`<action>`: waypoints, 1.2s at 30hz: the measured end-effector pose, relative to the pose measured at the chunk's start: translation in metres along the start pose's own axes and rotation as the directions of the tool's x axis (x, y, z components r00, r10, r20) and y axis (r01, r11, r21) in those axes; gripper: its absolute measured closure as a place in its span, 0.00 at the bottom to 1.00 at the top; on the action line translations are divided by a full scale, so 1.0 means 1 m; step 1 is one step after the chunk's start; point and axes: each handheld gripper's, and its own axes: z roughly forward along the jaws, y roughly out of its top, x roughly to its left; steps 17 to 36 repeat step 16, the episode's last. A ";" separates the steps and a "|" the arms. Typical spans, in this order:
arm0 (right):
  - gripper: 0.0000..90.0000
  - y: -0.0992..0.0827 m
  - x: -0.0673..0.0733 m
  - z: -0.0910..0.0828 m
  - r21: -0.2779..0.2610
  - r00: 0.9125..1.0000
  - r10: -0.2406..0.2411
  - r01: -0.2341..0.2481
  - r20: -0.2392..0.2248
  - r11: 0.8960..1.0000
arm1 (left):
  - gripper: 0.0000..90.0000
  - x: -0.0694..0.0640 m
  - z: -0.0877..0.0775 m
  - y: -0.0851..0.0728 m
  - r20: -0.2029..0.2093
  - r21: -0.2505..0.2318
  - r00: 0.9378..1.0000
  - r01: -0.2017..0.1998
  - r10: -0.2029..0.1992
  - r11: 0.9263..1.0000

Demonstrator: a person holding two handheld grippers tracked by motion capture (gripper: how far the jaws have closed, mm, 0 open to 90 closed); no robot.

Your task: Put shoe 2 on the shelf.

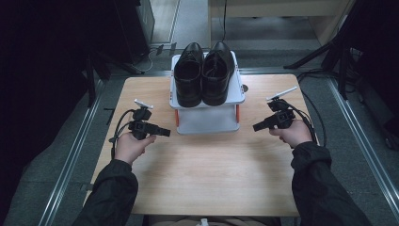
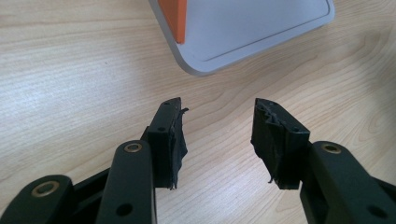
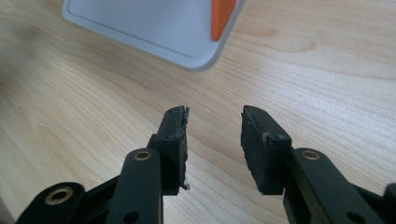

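Black shoes sit paired on the top tier of the white rack at the tabletop's far edge, apparently already placed, as I hold left gripper and right gripper low on either side, jaws released and empty.

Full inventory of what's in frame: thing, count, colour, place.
shoes: 2, black leather, side by side on the top shelf of the rack, toes toward the person
shoe rack: 1, pale grey with orange uprights, two shelves, at the far middle of the table; lower shelf bare
table: 1, light wood, in front of the person
floor rails: 2, metal, along the grey floor on either side of the table
sleeves: 2, dark, coming in from the bottom edge
left claw: 1, black, jaws open over bare wood, left of the rack, nothing between them
right claw: 1, black, jaws open over bare wood, right of the rack, nothing between them
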 end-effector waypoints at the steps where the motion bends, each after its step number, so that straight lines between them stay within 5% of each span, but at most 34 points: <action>1: 0.67 -0.002 -0.001 0.001 0.001 1.000 0.002 -0.002 0.004 1.000 | 0.58 0.000 0.001 -0.001 0.001 -0.005 1.000 -0.003 0.003 1.000; 11: 0.65 -0.019 -0.005 0.005 -0.038 1.000 -0.013 0.013 -0.001 0.999 | 0.53 0.003 0.006 -0.013 -0.009 -0.011 0.999 -0.044 0.043 0.999; 14: 0.64 -0.023 -0.007 0.004 -0.071 1.000 -0.007 0.007 0.000 0.997 | 0.51 0.006 0.005 -0.015 0.000 -0.016 1.000 -0.024 0.024 1.000; 36: 0.63 -0.025 -0.007 0.004 -0.074 1.000 -0.007 0.007 0.006 0.997 | 0.51 0.006 0.008 -0.016 -0.012 -0.011 0.999 -0.030 0.029 1.000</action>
